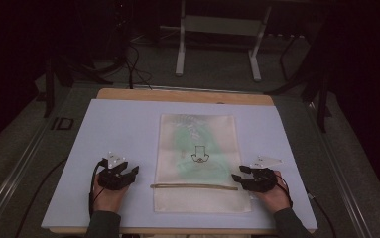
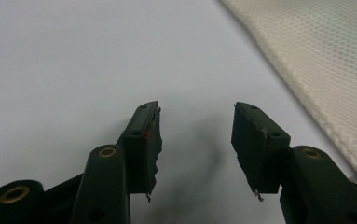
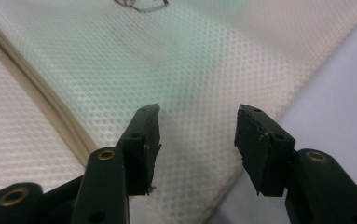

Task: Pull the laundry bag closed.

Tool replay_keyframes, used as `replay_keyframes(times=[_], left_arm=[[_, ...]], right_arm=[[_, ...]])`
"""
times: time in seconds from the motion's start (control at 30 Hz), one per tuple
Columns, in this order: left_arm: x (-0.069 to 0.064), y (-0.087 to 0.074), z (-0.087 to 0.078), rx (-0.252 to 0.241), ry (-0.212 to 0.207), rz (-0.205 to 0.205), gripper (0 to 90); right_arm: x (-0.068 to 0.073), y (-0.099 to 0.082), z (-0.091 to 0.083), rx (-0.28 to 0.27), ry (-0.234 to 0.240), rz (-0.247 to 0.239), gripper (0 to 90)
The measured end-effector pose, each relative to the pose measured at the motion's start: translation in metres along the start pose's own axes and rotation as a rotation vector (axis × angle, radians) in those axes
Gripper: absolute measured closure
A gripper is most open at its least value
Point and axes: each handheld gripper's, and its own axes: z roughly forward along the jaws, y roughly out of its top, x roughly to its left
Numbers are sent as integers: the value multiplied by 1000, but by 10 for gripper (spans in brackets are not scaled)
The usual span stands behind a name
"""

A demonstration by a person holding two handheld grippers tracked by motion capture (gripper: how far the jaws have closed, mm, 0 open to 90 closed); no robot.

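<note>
Flanking cream mesh bag (image 1: 197, 158) w/ unreadable dark emblem (image 1: 198, 154): 2 open hand-held grippers.

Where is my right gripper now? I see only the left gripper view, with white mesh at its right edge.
Observer: The right gripper is at the right edge of the mesh bag, fingers open, nothing between them.
Operator: What is there on the bag to take?
Observer: A tan strip crosses its lower part from side to side; its right end lies near the right gripper.
Operator: How does the bag lie?
Observer: Flat, in the middle of the pale mat, with a small dark drawing on a green print.
</note>
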Motion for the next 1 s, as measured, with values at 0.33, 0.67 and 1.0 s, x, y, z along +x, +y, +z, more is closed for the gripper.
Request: replay_keyframes(times=[0.33,0.67,1.0], left_arm=[[-2,0,0,-1,-43,22,511],[-3,0,2,12,-85,36,529],[-4,0,2,11,-94,42,528]], right_arm=[[8,7,-1,32,13,-53,520],[19,18,2,84,71,-128,555],[37,35,10,105,124,-201,588]])
